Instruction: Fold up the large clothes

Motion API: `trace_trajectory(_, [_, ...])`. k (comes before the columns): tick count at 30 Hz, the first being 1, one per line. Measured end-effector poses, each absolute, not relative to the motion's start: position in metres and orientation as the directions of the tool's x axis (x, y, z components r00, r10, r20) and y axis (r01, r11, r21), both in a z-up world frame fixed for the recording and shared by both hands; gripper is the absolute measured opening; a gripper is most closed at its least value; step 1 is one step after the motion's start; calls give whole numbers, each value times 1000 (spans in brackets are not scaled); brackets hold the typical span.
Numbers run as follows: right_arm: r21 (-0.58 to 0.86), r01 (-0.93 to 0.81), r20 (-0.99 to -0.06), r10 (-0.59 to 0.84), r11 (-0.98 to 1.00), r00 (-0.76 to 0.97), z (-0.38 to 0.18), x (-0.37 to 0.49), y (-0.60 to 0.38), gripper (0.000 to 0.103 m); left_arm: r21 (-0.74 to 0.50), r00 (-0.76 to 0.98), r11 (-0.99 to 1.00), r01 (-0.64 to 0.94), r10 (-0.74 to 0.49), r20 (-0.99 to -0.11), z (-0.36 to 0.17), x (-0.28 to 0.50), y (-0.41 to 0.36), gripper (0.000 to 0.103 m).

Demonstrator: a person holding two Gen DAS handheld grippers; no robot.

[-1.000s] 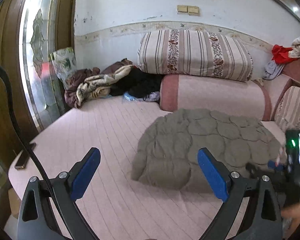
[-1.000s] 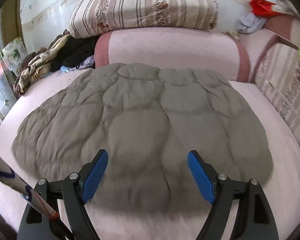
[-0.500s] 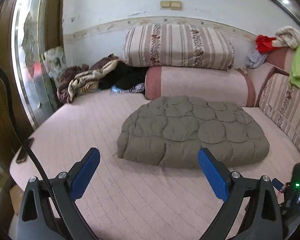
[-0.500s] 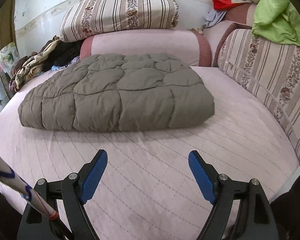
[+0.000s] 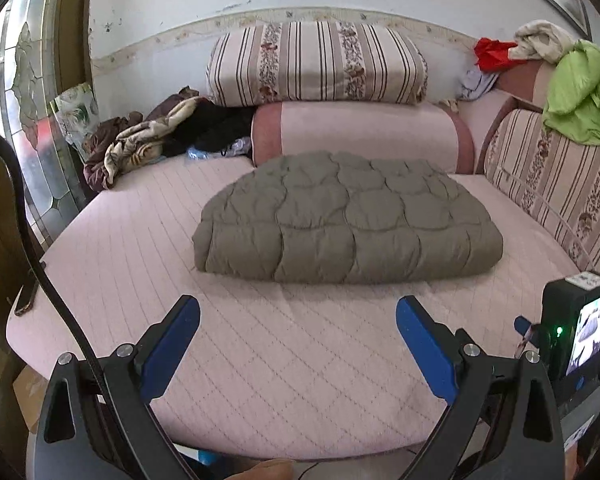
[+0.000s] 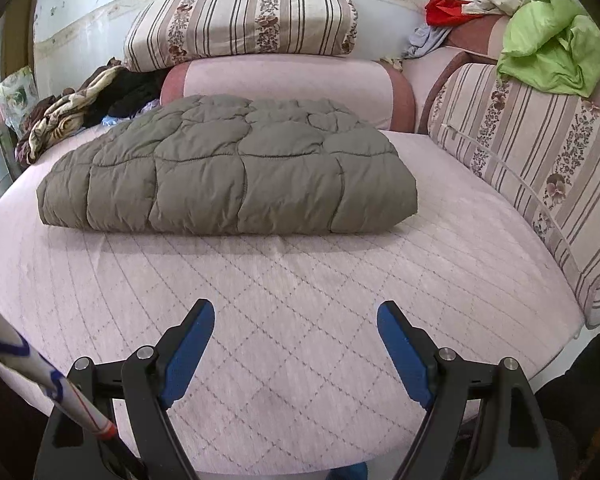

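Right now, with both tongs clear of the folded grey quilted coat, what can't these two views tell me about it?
- Underside and tucked-in layers of the grey coat: hidden in both views by its own top panel.
- Its far edge: lost against the pink bolster, both views.
- Sleeves, collar, zip: none shows in either view, so I cannot tell how they lie.
- Dark slab at the bed edge, left wrist view: partly cut by the black cable; unidentifiable.

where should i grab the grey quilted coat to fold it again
Grip the two near corners of the grey quilted coat, one gripper each, coming from the front edge of the bed. It lies flat as a thick folded slab, so its rounded near edge probably offers the easiest bite.
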State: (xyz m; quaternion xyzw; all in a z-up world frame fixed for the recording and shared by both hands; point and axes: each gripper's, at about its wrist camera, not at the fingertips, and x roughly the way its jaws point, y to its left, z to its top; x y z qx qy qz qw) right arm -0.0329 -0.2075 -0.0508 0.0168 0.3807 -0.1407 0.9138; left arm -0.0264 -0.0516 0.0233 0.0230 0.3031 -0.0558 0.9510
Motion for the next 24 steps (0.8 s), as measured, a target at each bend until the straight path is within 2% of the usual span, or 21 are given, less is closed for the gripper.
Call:
trace_trajectory(12, [-98, 277, -722, -260, 956, 642, -58, -32, -207, 87, 56, 751, 991, 119, -53, -658, -9, -19, -62, 98])
trace_trajectory(24, [-117, 292, -741, -279, 949, 611, -70, -27, -210, 87, 19, 680, 994, 111, -62, -731, -35, -7, -56, 98])
